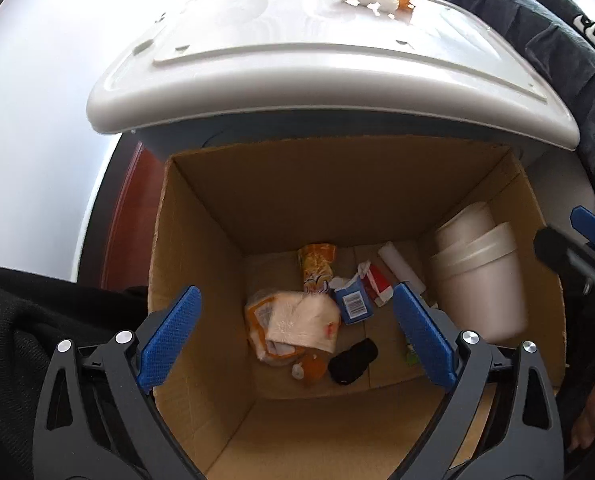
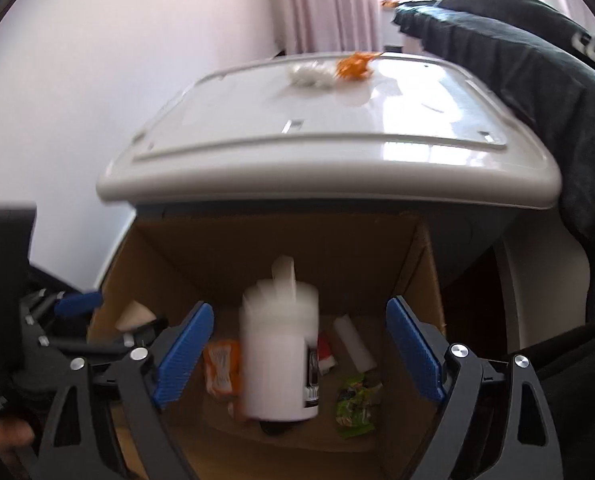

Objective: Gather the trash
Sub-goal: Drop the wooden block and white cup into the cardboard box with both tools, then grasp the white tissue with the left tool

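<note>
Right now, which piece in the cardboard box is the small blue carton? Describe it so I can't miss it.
Look into the open cardboard box under the white lid. On its floor, right of the crumpled tissue wad, lies the small blue carton. It alone is blue and shows a white barcode label.

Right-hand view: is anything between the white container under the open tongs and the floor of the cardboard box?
Nothing rigid shows. The blurred white container sits between the pads of the right tongs, untouched by them, over the open cardboard box. Below it lies only trash already dropped: an orange wrapper and a green wrapper.
</note>
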